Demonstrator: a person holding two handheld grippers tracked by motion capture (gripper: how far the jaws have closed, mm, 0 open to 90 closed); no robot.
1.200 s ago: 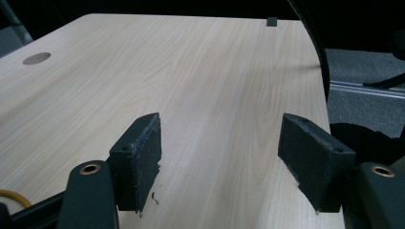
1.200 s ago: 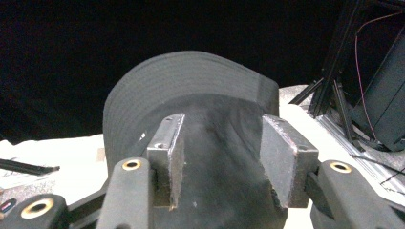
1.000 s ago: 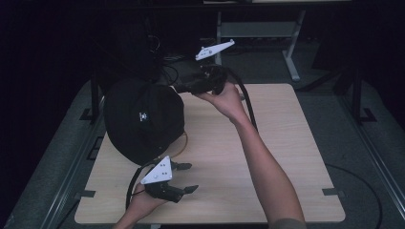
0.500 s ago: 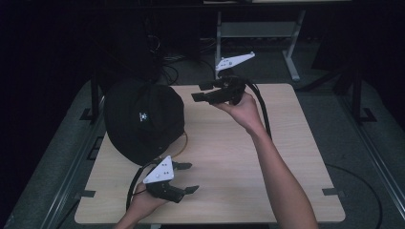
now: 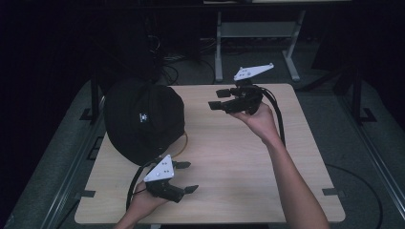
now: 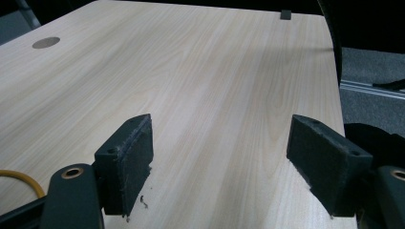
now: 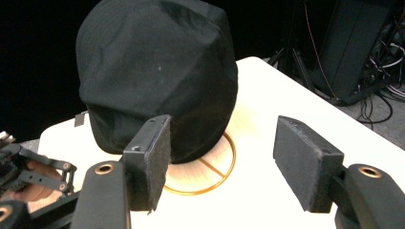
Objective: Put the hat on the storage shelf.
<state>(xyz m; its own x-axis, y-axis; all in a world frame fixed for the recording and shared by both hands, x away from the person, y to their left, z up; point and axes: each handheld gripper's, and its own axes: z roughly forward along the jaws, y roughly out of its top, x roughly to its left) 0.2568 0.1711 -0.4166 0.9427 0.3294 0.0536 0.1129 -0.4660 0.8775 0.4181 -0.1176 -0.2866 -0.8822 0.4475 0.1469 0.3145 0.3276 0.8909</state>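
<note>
A black cap (image 5: 143,119) sits dome-up on a stand with a gold ring base (image 7: 224,167) at the table's left. My right gripper (image 5: 216,99) hangs open above the table's far middle, to the right of the cap and pointing at it; the cap (image 7: 157,76) stands beyond its empty jaws. Near the front edge my left gripper (image 5: 187,177) rests open, just in front of the cap, its pads (image 6: 131,157) spread wide over bare wood with nothing between them.
The light wooden table (image 5: 239,162) stands on a grey floor, with dark surroundings. A metal frame (image 5: 258,38) and cables lie beyond the far edge. Black cables (image 5: 279,119) trail from the right gripper along the forearm. A round grommet (image 6: 46,42) marks the tabletop.
The right gripper has drawn back from the cap, moving right and slightly up, with its jaws open. The left gripper has stayed in place.
</note>
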